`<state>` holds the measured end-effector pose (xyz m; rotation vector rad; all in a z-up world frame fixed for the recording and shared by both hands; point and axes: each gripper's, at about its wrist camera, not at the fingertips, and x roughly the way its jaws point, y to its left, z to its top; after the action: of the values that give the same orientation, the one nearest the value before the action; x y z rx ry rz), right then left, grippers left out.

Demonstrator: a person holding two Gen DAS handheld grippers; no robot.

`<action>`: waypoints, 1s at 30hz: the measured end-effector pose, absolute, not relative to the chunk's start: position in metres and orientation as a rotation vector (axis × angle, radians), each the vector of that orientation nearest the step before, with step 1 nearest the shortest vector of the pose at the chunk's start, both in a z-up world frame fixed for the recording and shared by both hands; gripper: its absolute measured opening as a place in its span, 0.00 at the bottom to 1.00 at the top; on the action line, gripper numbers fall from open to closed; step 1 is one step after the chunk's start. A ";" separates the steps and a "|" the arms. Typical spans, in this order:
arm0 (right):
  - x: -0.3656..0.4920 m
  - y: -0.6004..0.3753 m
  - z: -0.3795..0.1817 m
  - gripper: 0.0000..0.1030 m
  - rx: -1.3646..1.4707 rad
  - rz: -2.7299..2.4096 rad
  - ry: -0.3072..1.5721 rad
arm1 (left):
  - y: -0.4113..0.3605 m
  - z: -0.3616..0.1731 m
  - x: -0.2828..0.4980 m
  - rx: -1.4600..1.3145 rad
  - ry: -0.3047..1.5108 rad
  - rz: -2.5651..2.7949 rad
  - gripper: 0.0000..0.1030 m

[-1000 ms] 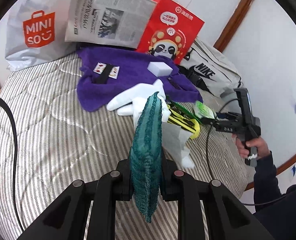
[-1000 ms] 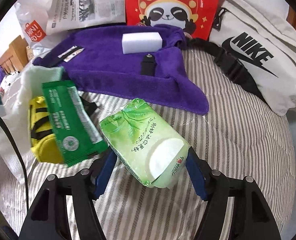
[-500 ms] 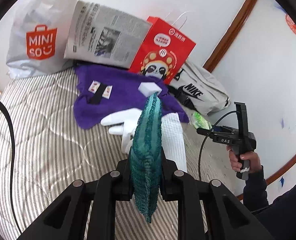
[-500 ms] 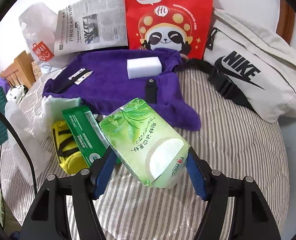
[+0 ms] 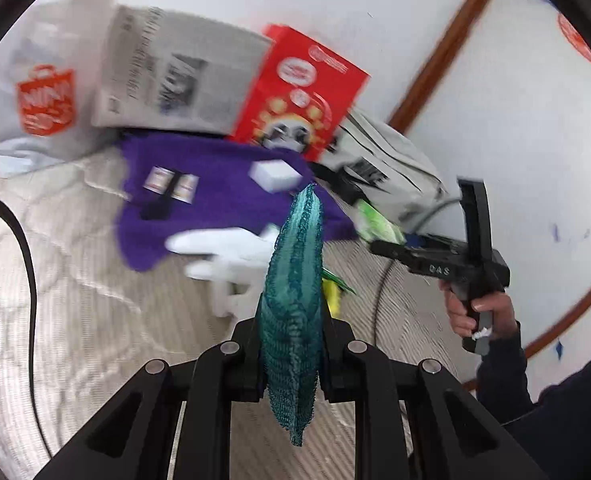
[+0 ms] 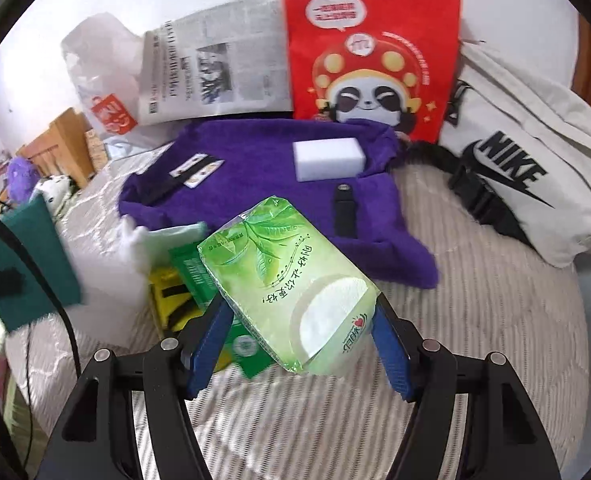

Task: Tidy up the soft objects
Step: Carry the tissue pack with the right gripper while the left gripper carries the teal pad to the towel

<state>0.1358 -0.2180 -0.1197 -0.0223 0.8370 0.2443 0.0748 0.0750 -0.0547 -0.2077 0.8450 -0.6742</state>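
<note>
Left tongs [image 5: 291,344] are clamped on a teal knitted cloth [image 5: 293,300], which stands on edge between the pads, up off the striped bed [image 6: 475,320]. Right tongs [image 6: 299,344] are squeezing a green tissue pack [image 6: 291,280], also held in the air above the bed. Underneath sit a yellow pouch [image 6: 167,296], a green packet [image 6: 193,272] and a white glove [image 5: 223,246], with a purple towel [image 6: 263,184] carrying a white sponge block [image 6: 327,158] further back.

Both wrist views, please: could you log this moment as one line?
left gripper: shut on teal cloth | right gripper: shut on tissue pack | both above bed
</note>
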 end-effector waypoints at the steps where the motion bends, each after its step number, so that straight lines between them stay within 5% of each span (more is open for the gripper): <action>1: 0.133 -0.214 -0.119 0.66 -0.026 0.256 0.835 | 0.068 -0.059 0.075 -0.191 0.854 -0.667 0.18; 18: 0.120 -0.191 -0.122 0.66 -0.040 0.329 0.845 | 0.071 -0.023 0.092 -0.337 0.740 -0.774 0.18; 30: 0.123 -0.172 -0.146 0.66 -0.015 0.423 0.895 | 0.055 -0.073 0.113 -0.309 0.887 -0.666 0.18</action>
<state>0.1229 -0.1716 -0.1456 -0.0149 0.8946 0.4228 0.1126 0.0548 -0.0726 -0.3094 0.8867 -0.6660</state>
